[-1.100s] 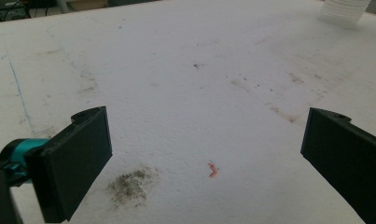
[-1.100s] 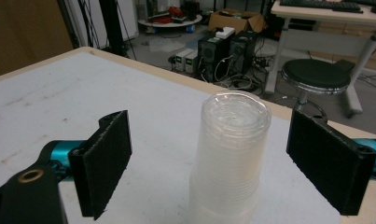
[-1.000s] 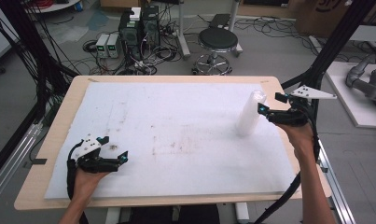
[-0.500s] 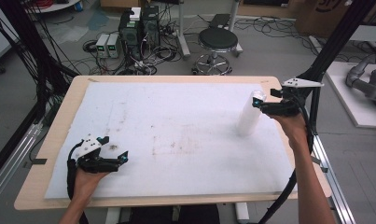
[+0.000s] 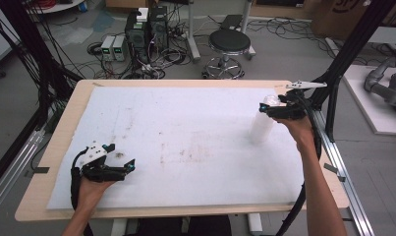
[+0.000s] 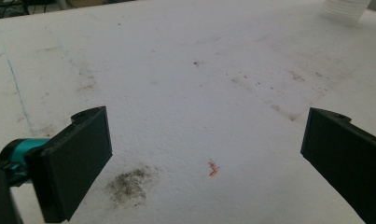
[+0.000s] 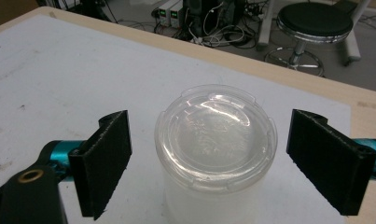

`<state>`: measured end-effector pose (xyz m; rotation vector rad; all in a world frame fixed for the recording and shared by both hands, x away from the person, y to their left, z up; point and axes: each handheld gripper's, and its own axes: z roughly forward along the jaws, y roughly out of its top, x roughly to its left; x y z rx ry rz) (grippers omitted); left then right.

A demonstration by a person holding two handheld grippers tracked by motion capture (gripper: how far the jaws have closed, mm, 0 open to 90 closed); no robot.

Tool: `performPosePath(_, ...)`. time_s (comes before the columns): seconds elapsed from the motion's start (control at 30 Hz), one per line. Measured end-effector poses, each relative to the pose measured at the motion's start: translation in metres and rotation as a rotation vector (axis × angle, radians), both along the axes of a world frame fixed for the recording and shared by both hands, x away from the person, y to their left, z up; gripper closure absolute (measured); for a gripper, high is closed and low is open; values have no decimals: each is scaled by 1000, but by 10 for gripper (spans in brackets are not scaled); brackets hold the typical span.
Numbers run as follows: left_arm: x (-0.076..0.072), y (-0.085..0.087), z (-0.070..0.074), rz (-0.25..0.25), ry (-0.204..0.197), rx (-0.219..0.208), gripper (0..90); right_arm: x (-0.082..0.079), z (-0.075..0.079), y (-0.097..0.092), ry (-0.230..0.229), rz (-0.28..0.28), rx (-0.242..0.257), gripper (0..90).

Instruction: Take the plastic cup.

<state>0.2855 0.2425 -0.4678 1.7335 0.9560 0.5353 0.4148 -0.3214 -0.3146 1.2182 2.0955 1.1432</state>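
Note:
A tall translucent plastic container (image 5: 262,124) with a clear round lid (image 7: 216,135) stands upright on the white foam sheet (image 5: 185,142) at the right side of the table. My right gripper (image 5: 267,106) hovers at its top, open, with one jaw on each side of the lid and a gap to both. The container's base (image 6: 344,9) shows far off in the left gripper view. My left gripper (image 5: 127,166) rests low near the front left of the sheet, open, with nothing between its jaws.
The foam sheet covers a wooden table (image 5: 53,147) and carries dirt smudges (image 6: 129,184) and a small orange scrap (image 6: 213,169). Beyond the far edge are a round black stool (image 5: 229,44), electronics boxes (image 5: 146,27) and cables on the floor. Black frame posts (image 5: 350,51) stand at the right.
My right gripper has moved left and up from beside the container to its lid. The left gripper has stayed where it was.

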Motion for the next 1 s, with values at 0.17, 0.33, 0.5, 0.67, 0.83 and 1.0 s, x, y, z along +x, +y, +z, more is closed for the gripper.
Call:
performPosePath(0.17,0,0,0,-1,1,0,17,5,-4,3,33,-1,-14,139)
performPosePath(0.33,0,0,0,1,2,-1,17,8,-7,4,46,-7,-34,140)
performPosePath(0.5,0,0,0,3,1,-1,17,10,-9,4,65,-14,-44,148)
performPosePath(0.67,0,0,0,3,3,1,18,12,-11,6,74,-12,-53,170)
performPosePath(0.83,0,0,0,3,4,1,17,13,-11,8,74,-8,-60,218)
performPosePath(1.0,0,0,0,4,2,0,17,14,-11,8,73,-9,-63,238)
